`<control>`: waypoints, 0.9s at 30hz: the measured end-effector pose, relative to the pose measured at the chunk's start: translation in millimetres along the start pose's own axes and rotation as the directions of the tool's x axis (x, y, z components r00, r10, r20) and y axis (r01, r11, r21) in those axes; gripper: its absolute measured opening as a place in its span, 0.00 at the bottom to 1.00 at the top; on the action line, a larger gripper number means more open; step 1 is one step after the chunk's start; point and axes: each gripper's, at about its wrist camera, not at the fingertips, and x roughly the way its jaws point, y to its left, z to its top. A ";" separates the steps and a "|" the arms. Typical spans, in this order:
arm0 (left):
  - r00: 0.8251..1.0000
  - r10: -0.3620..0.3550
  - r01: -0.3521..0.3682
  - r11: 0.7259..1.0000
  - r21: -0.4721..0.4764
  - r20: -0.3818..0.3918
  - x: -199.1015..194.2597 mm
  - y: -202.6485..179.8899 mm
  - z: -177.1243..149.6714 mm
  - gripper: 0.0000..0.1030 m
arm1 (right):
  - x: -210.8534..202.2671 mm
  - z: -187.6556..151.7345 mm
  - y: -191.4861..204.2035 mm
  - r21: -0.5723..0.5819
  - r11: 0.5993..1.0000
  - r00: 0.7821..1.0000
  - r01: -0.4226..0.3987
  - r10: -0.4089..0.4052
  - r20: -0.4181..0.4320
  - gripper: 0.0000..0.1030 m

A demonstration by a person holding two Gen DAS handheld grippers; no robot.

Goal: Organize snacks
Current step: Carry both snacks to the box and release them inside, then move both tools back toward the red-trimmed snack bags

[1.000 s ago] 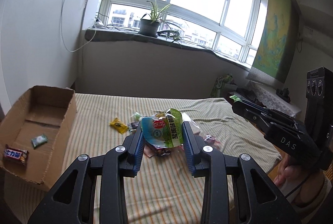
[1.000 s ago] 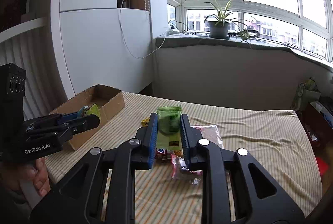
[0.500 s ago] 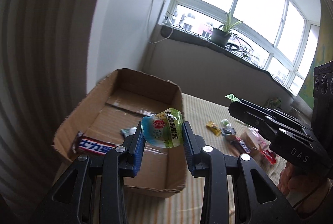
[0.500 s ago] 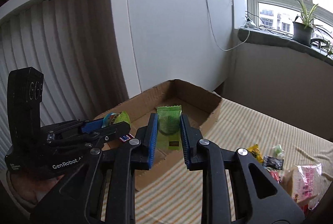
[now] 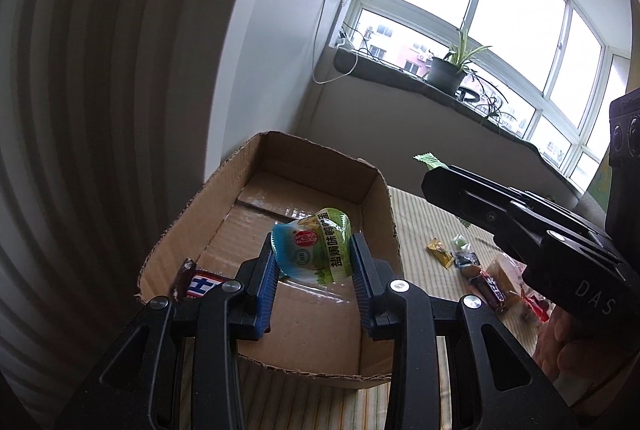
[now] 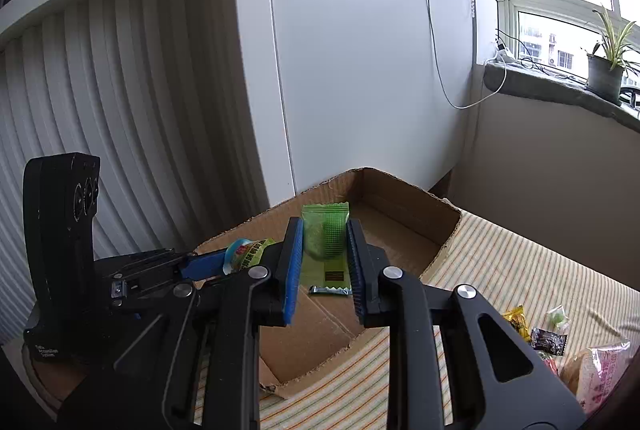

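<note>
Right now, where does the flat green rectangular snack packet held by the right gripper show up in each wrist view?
Left wrist view: only the crimped tip of the flat green rectangular snack packet shows, upper right of centre, poking past the right gripper's black fingers.
Right wrist view: the packet sits at centre, upright between the blue pads.
Shared landmark: the open brown cardboard box, behind the packet in both views.

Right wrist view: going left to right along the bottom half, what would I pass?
Left hand-held gripper holding a blue-green snack pouch → green wafer packet in the right hand-held gripper → cardboard box → yellow candy → pink snack bag.
</note>
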 end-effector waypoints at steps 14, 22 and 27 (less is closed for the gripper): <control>0.998 0.054 -0.055 0.997 -0.046 -0.029 7.8 21.5 -5.6 0.71 | 23.2 -9.1 -17.5 0.059 0.998 0.999 0.030 -0.028 -0.044 0.49; 0.998 0.061 -0.061 0.996 -0.065 -0.005 -5.1 22.2 -2.2 0.71 | 7.2 -5.5 -6.4 0.039 0.999 1.000 0.022 -0.022 -0.014 0.51; 0.997 0.072 -0.071 0.996 -0.062 0.003 -12.1 19.1 -1.1 0.71 | -5.8 -10.9 -5.2 0.038 0.998 0.999 0.042 -0.042 0.004 0.62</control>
